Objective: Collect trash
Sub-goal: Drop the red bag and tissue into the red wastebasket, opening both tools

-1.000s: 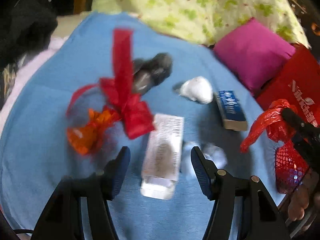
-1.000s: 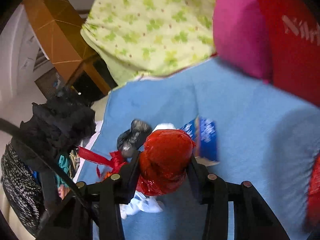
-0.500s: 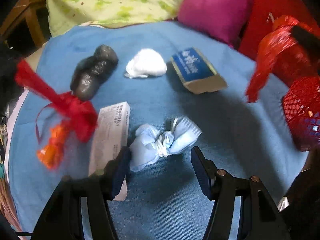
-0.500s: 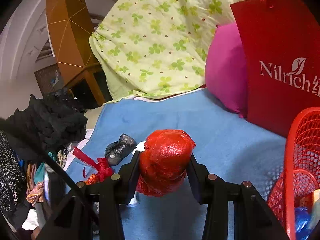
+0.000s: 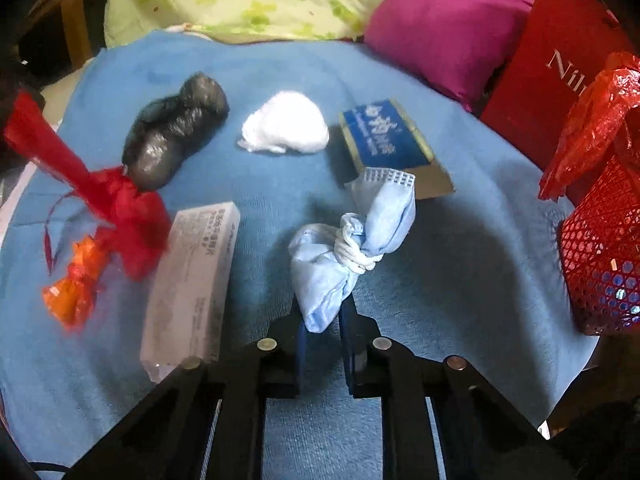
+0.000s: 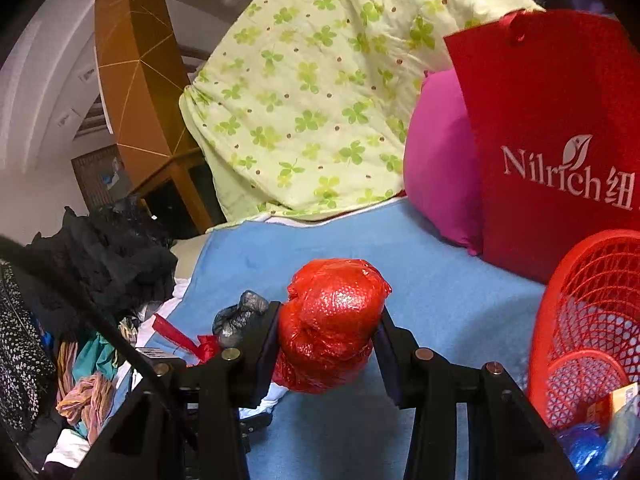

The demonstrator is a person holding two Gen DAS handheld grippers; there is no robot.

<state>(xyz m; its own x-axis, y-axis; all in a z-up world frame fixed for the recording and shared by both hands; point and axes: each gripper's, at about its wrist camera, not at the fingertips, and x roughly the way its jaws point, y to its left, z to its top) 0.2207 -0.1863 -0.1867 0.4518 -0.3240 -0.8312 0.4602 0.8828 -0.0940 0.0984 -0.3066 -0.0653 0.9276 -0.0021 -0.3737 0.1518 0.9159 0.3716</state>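
My left gripper (image 5: pixel 322 322) is shut on the lower end of a knotted blue face mask (image 5: pixel 352 248), its jaws closed down to a tight pinch just above the blue blanket (image 5: pixel 460 272). Around it lie a black bag wad (image 5: pixel 176 140), a white wad (image 5: pixel 286 124), a blue box (image 5: pixel 384 140), a long white box (image 5: pixel 192 284), a red ribbon (image 5: pixel 100 196) and an orange wrapper (image 5: pixel 74 288). My right gripper (image 6: pixel 326 336) is shut on a balled red plastic bag (image 6: pixel 332 320), held above the blanket, left of the red mesh basket (image 6: pixel 592 320).
The basket (image 5: pixel 600 264) stands at the blanket's right edge with some trash in it. Behind it stand a red paper bag (image 6: pixel 552 152) and a pink pillow (image 5: pixel 448 28). A green patterned quilt (image 6: pixel 312 100) lies at the back, a heap of clothes (image 6: pixel 100 264) off the left edge.
My left gripper moved right from the white box to the blue mask and shut on it. The right gripper rose with the red bag, and the basket came into its view.
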